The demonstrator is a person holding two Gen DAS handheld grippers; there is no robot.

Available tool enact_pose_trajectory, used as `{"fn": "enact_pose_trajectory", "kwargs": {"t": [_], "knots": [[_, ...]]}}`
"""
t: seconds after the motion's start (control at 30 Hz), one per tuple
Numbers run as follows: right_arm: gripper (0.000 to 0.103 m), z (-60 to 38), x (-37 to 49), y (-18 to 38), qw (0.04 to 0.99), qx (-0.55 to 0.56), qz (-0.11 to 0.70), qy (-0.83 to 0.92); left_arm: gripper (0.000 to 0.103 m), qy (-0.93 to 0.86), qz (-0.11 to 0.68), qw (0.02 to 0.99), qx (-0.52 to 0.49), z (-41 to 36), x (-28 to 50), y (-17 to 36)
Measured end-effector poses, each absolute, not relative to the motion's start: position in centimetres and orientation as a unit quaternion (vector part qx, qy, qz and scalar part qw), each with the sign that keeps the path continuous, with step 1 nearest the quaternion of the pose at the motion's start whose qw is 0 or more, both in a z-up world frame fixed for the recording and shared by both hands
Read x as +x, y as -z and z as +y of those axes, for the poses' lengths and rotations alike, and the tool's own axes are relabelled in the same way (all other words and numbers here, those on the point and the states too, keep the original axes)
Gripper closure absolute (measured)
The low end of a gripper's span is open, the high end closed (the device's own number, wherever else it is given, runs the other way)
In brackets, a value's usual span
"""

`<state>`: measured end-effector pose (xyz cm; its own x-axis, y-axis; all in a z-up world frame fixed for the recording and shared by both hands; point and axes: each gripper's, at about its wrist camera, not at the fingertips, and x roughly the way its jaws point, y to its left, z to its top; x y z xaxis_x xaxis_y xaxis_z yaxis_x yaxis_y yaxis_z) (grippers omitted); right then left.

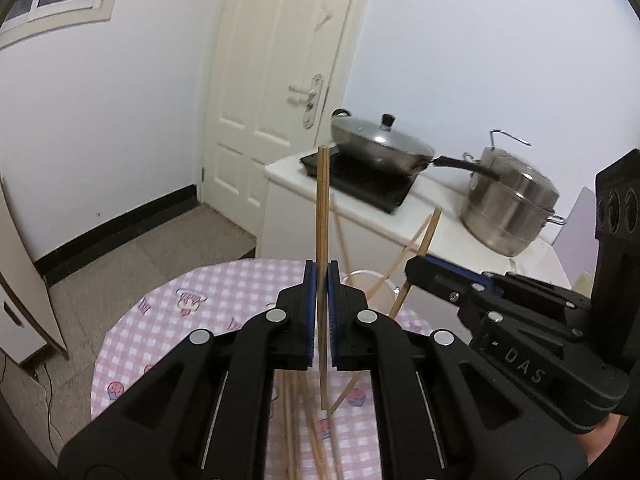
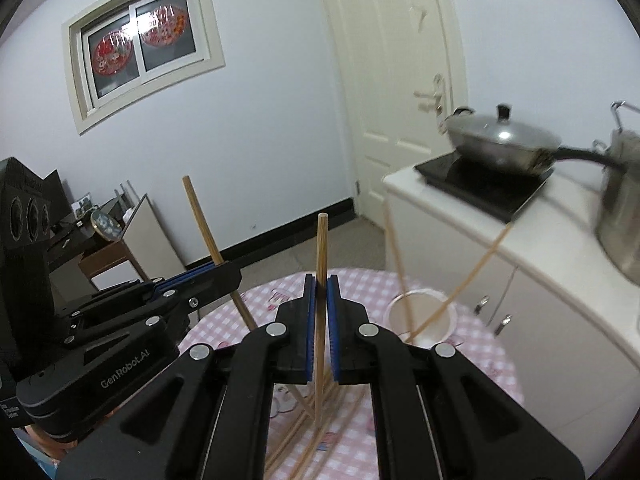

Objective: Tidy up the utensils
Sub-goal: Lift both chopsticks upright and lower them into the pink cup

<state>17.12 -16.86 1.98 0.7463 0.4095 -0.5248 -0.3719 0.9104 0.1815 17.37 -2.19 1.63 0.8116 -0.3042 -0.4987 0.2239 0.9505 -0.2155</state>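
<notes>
My left gripper (image 1: 321, 276) is shut on a wooden chopstick (image 1: 322, 208) and holds it upright above the round table. My right gripper (image 2: 321, 286) is shut on another wooden chopstick (image 2: 321, 252), also upright. In the left wrist view the right gripper (image 1: 416, 265) shows at the right with its chopstick (image 1: 424, 248) tilted. In the right wrist view the left gripper (image 2: 228, 270) shows at the left with its chopstick (image 2: 208, 232). A white cup (image 2: 420, 316) on the table holds two chopsticks (image 2: 472, 276). Several loose chopsticks (image 2: 308, 440) lie on the table below the grippers.
The round table has a pink checked cloth (image 1: 224, 292). Behind it a white counter (image 1: 432, 212) carries a cooktop with a lidded pan (image 1: 380, 148) and a steel steamer pot (image 1: 508, 208). A white door (image 1: 280, 80) stands behind. A small side table (image 2: 108, 256) is at the left.
</notes>
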Motion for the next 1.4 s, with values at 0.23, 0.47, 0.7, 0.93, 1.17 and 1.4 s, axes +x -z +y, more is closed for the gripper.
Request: {"fn": "enact_pose_trajectory", "kwargs": {"t": [0.23, 0.47, 0.7, 0.93, 1.17, 1.4], "knots": [[0.099, -19.7, 17.1, -4.5, 0.954, 0.019, 0.248, -0.169, 0.097, 0.139, 0.247, 0.956, -0.074, -4.5, 18.5, -3.4], [0.099, -22.2, 18.8, -5.1, 0.967, 0.026, 0.212, -0.137, 0.097, 0.123, 0.204, 0.967, -0.092, -6.1, 20.6, -4.7], [0.099, -23.2, 19.9, -5.6, 0.977, 0.028, 0.172, -0.124, 0.097, 0.111, 0.176, 0.972, -0.108, -7.2, 22.8, -4.8], [0.099, -23.0, 21.4, -3.2, 0.977, 0.023, 0.176, -0.121, 0.097, 0.109, 0.201, 0.969, -0.089, -9.0, 25.0, -1.7], [0.099, -23.2, 22.0, 0.1, 0.971, 0.037, 0.205, -0.121, 0.097, 0.112, 0.224, 0.966, -0.07, -9.5, 25.4, 0.8], [0.099, -23.5, 21.5, 2.1, 0.969, 0.044, 0.215, -0.116, 0.097, 0.118, 0.247, 0.96, -0.057, -9.6, 25.4, 2.8]]}}
